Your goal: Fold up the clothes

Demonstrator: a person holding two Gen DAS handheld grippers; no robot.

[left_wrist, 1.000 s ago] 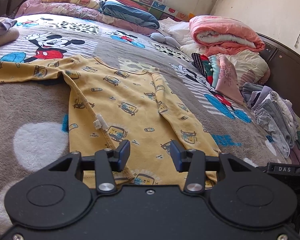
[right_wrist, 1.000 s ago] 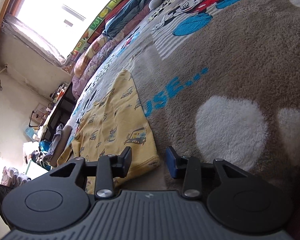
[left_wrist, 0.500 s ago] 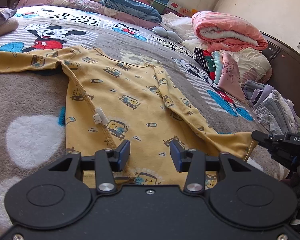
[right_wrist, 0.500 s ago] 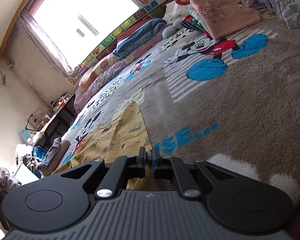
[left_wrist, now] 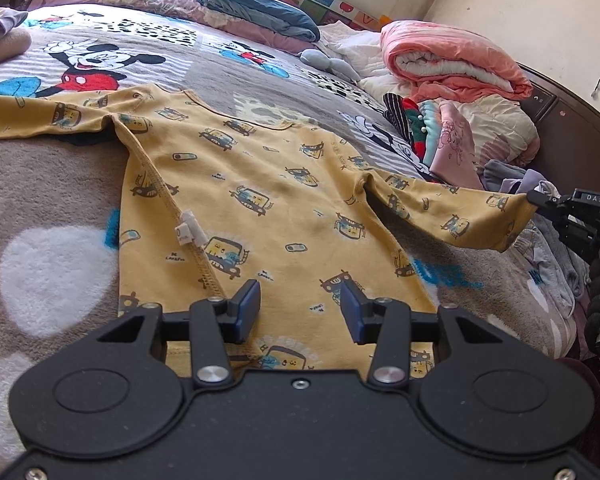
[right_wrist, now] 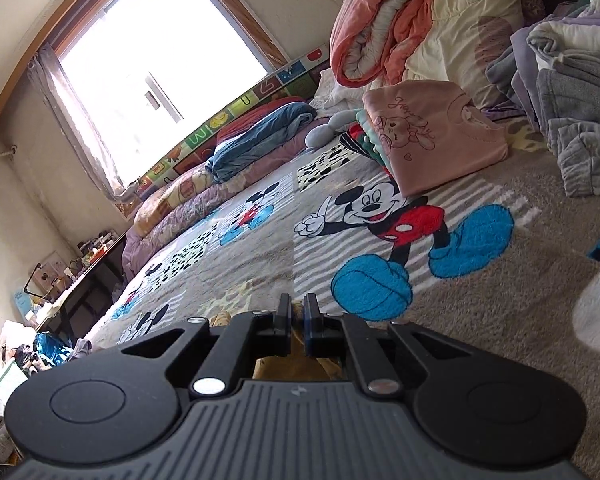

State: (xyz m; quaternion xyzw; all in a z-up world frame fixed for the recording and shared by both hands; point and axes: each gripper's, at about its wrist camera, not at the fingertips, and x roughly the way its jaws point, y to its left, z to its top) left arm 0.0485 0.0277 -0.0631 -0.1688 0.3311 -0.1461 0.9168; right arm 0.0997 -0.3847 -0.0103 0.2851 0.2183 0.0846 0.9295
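Mickey blanket (left_wrist: 60, 184) | right tongs (left_wrist: 540, 200) ("DAS") pinch yellow shirt (left_wrist: 260, 200) sleeve | left tongs (left_wrist: 299, 312) agape

Rolled pink quilt (left_wrist: 452, 60) beside the bright window (right_wrist: 156, 76), Mickey blanket (right_wrist: 380, 216) below

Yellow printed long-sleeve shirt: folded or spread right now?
Spread. The yellow printed long-sleeve shirt lies flat on the blanket, one sleeve pulled outward by the right gripper; left gripper open above the hem.
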